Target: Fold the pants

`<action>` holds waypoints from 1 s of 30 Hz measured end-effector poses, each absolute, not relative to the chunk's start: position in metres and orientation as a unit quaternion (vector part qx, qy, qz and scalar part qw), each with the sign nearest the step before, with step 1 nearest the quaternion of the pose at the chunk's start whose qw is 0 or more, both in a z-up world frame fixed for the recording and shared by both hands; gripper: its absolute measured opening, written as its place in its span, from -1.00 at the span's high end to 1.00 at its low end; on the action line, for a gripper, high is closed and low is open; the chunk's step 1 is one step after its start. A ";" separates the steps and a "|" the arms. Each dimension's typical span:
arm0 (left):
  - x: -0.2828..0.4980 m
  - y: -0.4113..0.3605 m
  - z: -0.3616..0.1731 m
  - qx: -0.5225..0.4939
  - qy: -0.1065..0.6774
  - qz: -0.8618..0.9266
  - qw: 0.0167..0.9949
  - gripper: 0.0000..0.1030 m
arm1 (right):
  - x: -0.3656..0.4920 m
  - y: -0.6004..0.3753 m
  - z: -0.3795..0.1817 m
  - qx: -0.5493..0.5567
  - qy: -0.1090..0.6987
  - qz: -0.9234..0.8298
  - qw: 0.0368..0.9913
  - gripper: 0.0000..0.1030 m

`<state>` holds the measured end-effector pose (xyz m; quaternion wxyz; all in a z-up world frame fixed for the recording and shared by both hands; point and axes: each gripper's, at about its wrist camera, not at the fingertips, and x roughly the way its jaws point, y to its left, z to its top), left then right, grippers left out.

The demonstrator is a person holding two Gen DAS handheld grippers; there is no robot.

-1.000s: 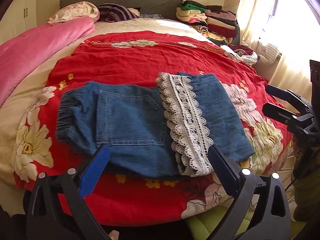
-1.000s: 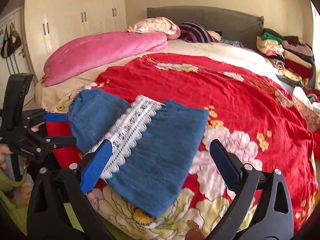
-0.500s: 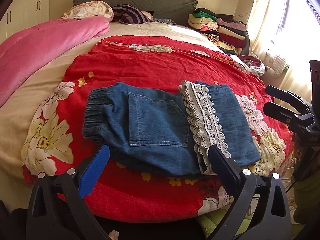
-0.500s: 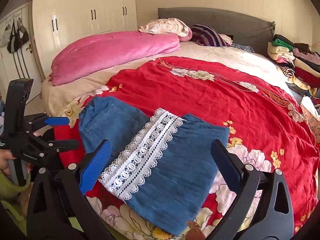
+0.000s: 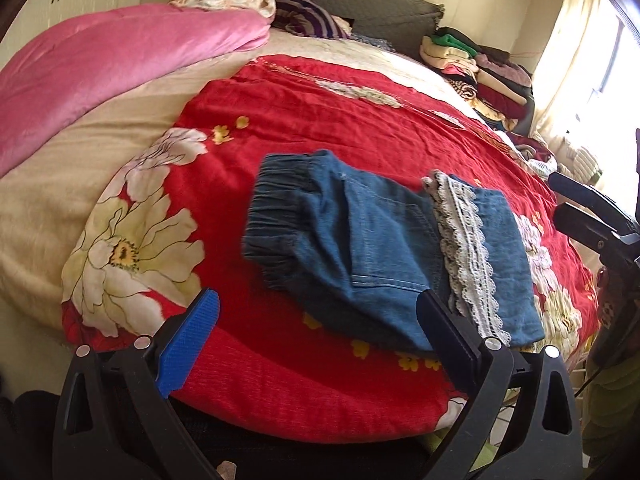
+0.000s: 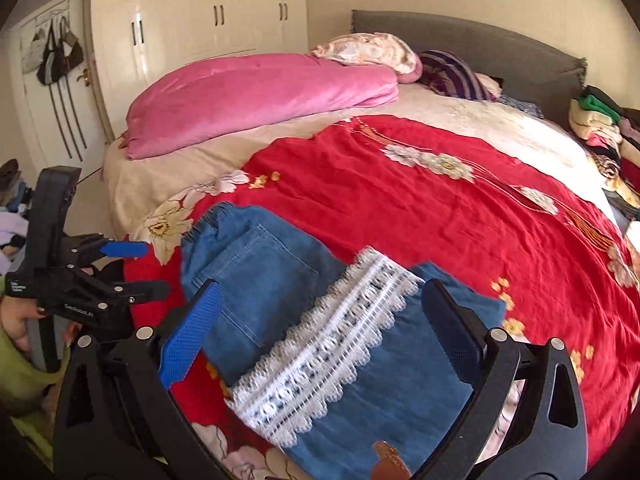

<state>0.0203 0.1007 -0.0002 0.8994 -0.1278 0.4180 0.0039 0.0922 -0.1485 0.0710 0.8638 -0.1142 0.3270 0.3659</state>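
Folded denim pants [image 5: 384, 248] on red floral bedspread [image 5: 320, 128], near foot edge of bed. Elastic waistband [image 5: 276, 216] toward left side; lace-trimmed hem [image 5: 468, 256] folded over, lying across middle of pants; back pocket [image 6: 260, 280] facing up.

Left tool [image 5: 316, 344]: fingers spread wide, nothing between them, held off the near bed edge. Blue pad [image 5: 188, 348] over bare bedspread; dark pad [image 5: 444, 340] in front of pants' near edge, contact not determinable.

Right tool [image 6: 316, 340]: fingers spread wide, empty, above hem end of pants; contact with fabric not determinable. Also visible at right edge of left wrist view, likewise parted.

Pink quilt [image 6: 260, 100] along far left of bed. Stacked folded clothes [image 5: 476, 72] by headboard [image 6: 480, 40]. White wardrobe [image 6: 200, 20] behind. Hand [image 6: 16, 320] gripping left tool's handle in right wrist view.
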 end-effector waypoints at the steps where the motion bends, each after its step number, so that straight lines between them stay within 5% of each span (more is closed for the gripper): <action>1: 0.020 0.104 -0.001 -0.132 0.419 0.005 0.899 -0.91 | 0.095 -0.143 0.071 -0.116 0.329 0.370 0.861 -0.82; 14: 0.030 0.125 -0.029 -0.225 0.418 -0.037 0.879 -0.85 | 0.135 -0.070 0.068 -0.148 0.363 0.430 0.813 -0.82; 17: 0.036 0.123 -0.035 -0.234 0.424 -0.046 0.874 -0.22 | 0.143 -0.051 0.064 -0.164 0.372 0.444 0.798 -0.82; 21: 0.044 0.119 -0.051 -0.243 0.441 -0.059 0.862 0.22 | 0.153 -0.025 0.055 -0.186 0.388 0.462 0.775 -0.82; 30: 0.047 0.119 -0.061 -0.248 0.444 -0.072 0.858 0.26 | 0.164 0.032 0.018 -0.216 0.435 0.497 0.719 -0.82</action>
